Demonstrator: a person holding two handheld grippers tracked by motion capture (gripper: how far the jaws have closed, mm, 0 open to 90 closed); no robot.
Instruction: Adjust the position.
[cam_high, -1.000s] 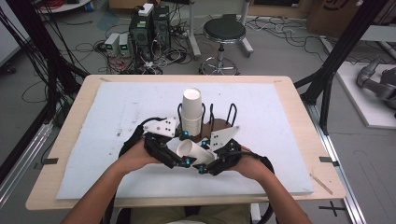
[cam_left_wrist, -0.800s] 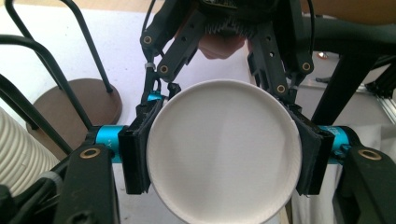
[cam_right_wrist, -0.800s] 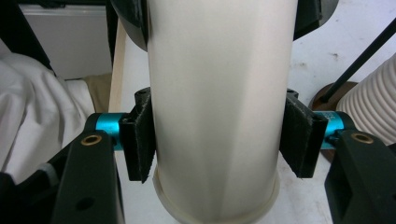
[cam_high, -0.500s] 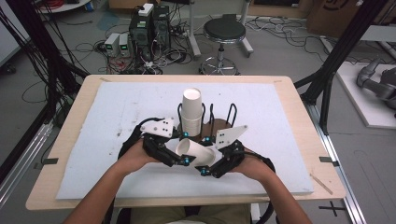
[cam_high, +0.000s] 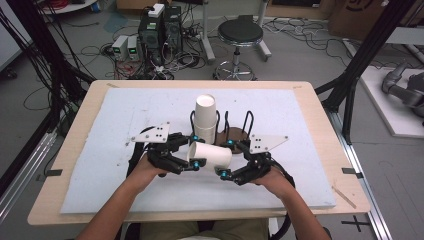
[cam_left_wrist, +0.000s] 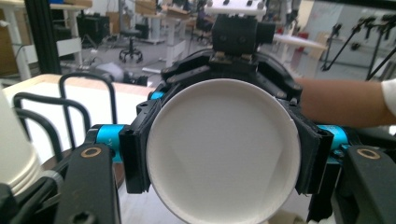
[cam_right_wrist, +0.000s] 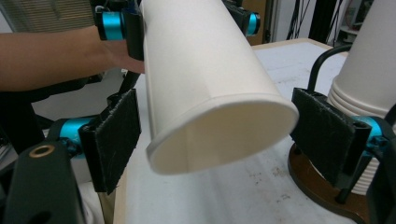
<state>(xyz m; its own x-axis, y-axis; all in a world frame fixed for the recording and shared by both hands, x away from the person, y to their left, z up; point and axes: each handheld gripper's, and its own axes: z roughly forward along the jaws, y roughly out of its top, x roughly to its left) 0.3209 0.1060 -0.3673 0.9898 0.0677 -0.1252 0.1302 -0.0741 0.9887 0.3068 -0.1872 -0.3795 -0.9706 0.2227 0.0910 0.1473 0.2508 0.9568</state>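
A white paper cup (cam_high: 211, 155) lies on its side in the air just above the mat. My left gripper (cam_high: 196, 151) is shut on its left end; in the left gripper view its pads (cam_left_wrist: 135, 156) press both sides of the cup's round end (cam_left_wrist: 223, 154). My right gripper (cam_high: 228, 159) is open around the other end; its pads (cam_right_wrist: 116, 135) stand a little off the cup (cam_right_wrist: 210, 93) on each side. Behind the cup, a stack of upside-down cups (cam_high: 205, 117) stands upright in a black wire holder (cam_high: 235, 131).
A pale foam mat (cam_high: 125, 115) covers the wooden table (cam_high: 320, 115). The holder's brown base (cam_right_wrist: 317, 186) and the cup stack (cam_right_wrist: 369, 70) are close to my right gripper's right jaw. On the floor beyond the table are a stool (cam_high: 240, 35) and computer boxes (cam_high: 160, 25).
The right gripper has drawn to the right along the cup, away from the left gripper. The left gripper and the cup have hardly moved.
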